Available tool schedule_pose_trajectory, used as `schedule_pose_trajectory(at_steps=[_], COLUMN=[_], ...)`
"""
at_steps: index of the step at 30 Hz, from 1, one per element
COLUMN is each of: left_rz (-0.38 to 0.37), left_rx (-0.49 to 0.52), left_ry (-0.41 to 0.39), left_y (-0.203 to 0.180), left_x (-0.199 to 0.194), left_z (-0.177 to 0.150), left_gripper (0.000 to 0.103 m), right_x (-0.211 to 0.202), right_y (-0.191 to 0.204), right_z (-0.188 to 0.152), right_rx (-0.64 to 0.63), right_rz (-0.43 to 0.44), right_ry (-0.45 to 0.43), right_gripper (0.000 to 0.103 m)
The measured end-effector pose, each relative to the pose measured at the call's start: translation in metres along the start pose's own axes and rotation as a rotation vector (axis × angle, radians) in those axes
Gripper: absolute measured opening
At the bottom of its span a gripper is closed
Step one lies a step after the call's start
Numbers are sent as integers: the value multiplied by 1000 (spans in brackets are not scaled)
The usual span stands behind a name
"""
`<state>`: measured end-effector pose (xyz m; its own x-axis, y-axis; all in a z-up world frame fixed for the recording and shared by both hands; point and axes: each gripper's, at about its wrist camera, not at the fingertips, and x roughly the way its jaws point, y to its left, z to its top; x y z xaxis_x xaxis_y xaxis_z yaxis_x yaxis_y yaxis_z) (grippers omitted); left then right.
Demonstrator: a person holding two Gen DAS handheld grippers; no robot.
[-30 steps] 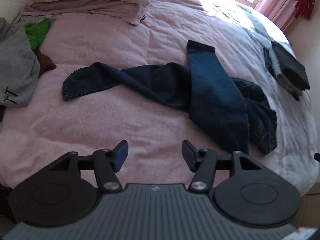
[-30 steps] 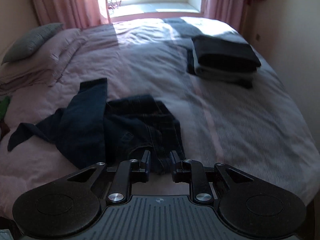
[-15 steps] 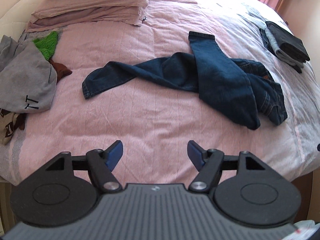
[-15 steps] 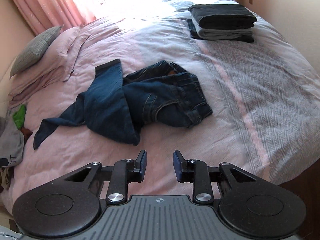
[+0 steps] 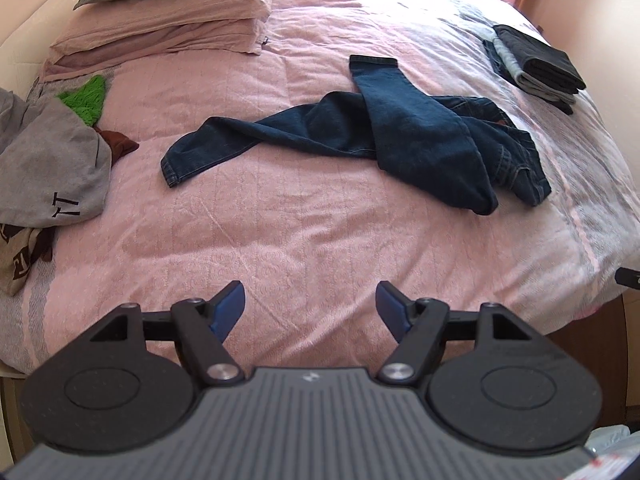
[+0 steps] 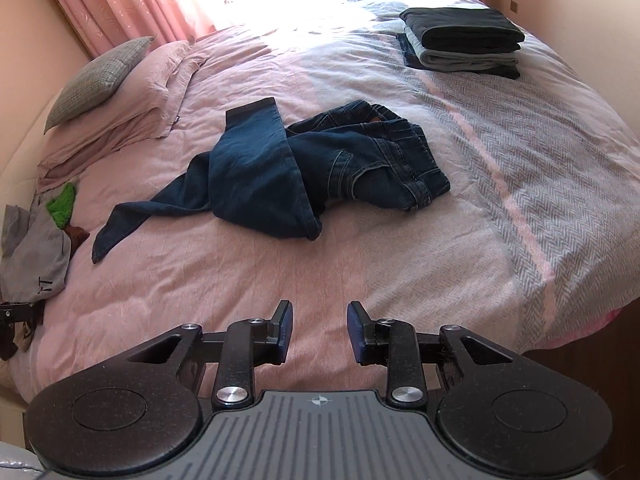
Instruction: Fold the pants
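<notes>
Hovering well short of the crumpled jeans (image 5: 360,136) on the bed (image 5: 280,240), left tongs (image 5: 310,300) and right tongs (image 6: 318,320) both spread, having just been opening, pinching nothing. Risking trapping the twisted legs inside the fold if grabbing the heap blindly.

Both tools (image 5: 310,306) (image 6: 318,330) agape, empty.

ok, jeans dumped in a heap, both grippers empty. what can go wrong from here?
1. The jeans lie twisted, one leg draped over the waist; a grab at the top layer may lift the wrong part and tighten the twist.
2. The waistband is bunched, so a pinch could catch only one layer.
3. The left gripper and right gripper, jaws just opened and empty, hang above bare bedspread, away from the jeans; a low approach could snag it.
</notes>
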<state>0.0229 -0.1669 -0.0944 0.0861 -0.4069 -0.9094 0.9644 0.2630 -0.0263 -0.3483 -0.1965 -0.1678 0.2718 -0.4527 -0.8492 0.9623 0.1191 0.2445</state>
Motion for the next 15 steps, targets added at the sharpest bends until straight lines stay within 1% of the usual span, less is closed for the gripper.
schedule_pose_trajectory(at_steps=[10, 15], left_rz=[-26, -23], left_rx=[57, 77], left_ry=[-14, -13], left_y=[-15, -27], left_x=[-3, 0], left_z=[-7, -3], left_gripper=[70, 70], right_x=[-17, -16], right_y=[-6, -14], right_z=[-19, -18], right_rx=[31, 50], right_rz=[-9, -3], right_ry=[-28, -31], right_gripper=[27, 28])
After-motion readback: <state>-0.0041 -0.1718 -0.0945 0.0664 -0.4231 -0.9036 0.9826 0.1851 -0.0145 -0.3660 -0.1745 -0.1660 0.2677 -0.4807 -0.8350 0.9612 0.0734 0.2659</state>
